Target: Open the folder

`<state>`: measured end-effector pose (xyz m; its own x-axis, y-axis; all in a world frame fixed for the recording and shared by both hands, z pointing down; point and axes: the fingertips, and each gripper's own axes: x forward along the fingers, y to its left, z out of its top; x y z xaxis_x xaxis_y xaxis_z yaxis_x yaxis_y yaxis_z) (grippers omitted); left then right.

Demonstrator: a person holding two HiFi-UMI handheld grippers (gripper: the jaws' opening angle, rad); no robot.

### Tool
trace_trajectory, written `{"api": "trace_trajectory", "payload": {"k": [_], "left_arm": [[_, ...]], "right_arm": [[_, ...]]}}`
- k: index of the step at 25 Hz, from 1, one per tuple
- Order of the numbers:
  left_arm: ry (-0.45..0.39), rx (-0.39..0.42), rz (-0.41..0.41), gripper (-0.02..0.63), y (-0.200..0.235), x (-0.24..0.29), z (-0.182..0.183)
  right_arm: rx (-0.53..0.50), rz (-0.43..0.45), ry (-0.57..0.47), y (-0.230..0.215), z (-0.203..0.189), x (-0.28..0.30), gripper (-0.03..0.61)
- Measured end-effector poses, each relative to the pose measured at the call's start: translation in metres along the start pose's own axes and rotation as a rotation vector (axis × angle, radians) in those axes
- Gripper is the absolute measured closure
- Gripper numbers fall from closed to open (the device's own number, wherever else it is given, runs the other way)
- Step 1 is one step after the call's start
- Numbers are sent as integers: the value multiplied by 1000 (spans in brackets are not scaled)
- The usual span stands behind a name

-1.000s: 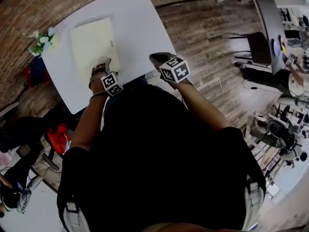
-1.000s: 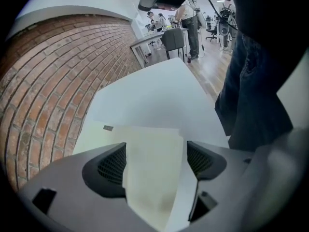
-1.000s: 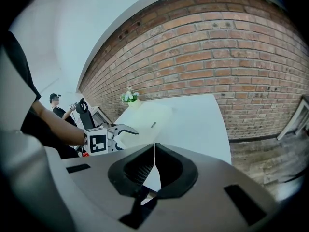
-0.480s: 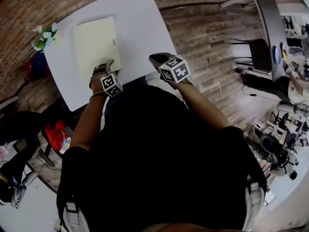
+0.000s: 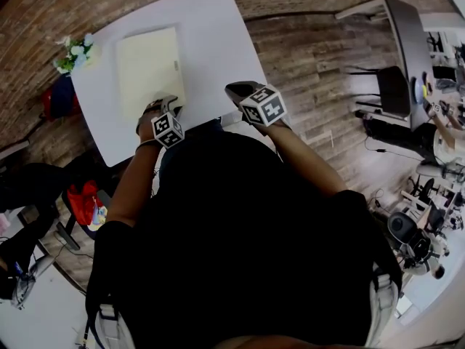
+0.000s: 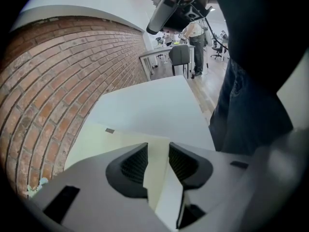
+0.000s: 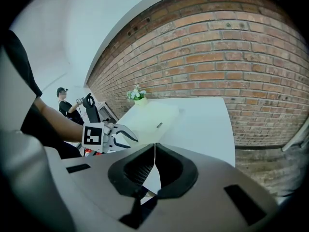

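- While the white surface (image 5: 211,42) runs up to a brick wall (image 5: 43,13) at far left, a small bunch of white flowers (image 5: 73,51) stands near the folder's far left corner.
- Pale yellow and plain, the folder (image 5: 149,64) lies flat and closed on the left half of the surface. It is a rectangle with its long side running away from the person, and a small dark tab (image 5: 175,65) sits at its right edge.
- Left claw (image 5: 168,105), pointing steeply down, is at the folder's near edge. Its jaws have just been closing and now stand narrow, the folder's edge between them, with a gap showing beside the pads.
- Right claw (image 5: 236,90) hovers at the surface's near right corner, well apart from the folder. Its jaws are together, only a hairline slit between the tips, and it is empty.
- Wooden floor (image 5: 312,57) stretches off to the right, where a dark chair (image 5: 392,71) stands.
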<state>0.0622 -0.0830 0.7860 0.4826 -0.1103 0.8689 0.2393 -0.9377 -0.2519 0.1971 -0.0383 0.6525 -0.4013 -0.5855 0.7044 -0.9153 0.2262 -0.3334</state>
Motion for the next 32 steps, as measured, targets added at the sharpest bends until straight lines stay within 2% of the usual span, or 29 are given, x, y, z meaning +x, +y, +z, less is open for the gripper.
{"api": "trace_trajectory", "payload": {"k": [12,18,22,28,32], "left_arm": [[-100,-128,-5,544,8,-17,9],[-215,-311,-10,558,22,-31,12],[-256,-407,-8,563,25,-34,9],[-302,-484,7,566,30,-41,7],[-382,-552,17,571,35,-50,10]], "right_arm": [[-24,31,-1,8,8,12,551],[-44,45,3,11,13,14,551],[-49,53,9,10,12,16,551],[-64,71,16,16,13,21,551],[-70,77,17,17,14,22,551]]}}
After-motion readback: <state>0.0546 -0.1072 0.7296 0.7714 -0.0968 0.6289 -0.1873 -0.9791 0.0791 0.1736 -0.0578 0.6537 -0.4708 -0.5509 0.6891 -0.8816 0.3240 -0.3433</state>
